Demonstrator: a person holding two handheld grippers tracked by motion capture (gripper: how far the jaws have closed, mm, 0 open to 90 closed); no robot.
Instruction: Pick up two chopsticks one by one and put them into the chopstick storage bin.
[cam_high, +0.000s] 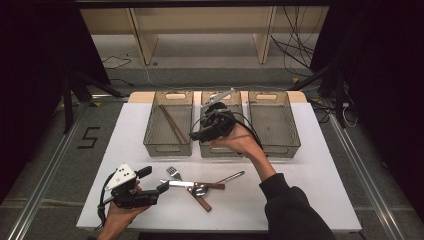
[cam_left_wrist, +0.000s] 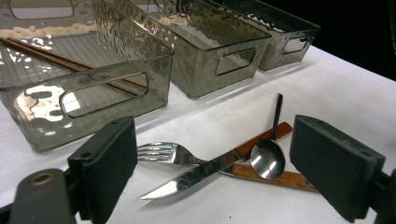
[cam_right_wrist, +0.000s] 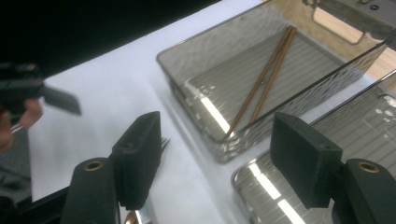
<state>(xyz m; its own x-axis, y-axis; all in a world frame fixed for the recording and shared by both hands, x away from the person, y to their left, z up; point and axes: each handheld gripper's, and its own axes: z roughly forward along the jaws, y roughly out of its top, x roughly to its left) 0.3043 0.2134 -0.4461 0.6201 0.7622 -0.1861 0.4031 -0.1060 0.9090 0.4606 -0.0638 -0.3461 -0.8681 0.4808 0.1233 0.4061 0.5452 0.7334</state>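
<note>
A fork (cam_high: 173, 172), a knife (cam_high: 185, 184) and a spoon (cam_high: 220, 181) lie crossed on the white table (cam_high: 310, 175) near its front. The fork (cam_left_wrist: 163, 153) and knife (cam_left_wrist: 196, 175) have wooden handles, and the spoon (cam_left_wrist: 267, 158) is all metal. My left gripper (cam_high: 154, 180) rests low at the front left, open, its jaws framing the cutlery (cam_left_wrist: 215, 140) without touching it. My right gripper (cam_high: 195, 135) hovers over the front of the middle bin (cam_high: 220, 150), open and empty (cam_right_wrist: 224, 140). A pair of brown chopsticks (cam_high: 172, 124) lies in the left bin (cam_right_wrist: 187, 51).
Three clear grey bins stand side by side across the back of the table: the left bin (cam_high: 150, 145), the middle one, and the right bin (cam_high: 280, 147) with nothing in it. A dark sleeve (cam_high: 295, 210) crosses the front right. Cables lie on the floor behind.
</note>
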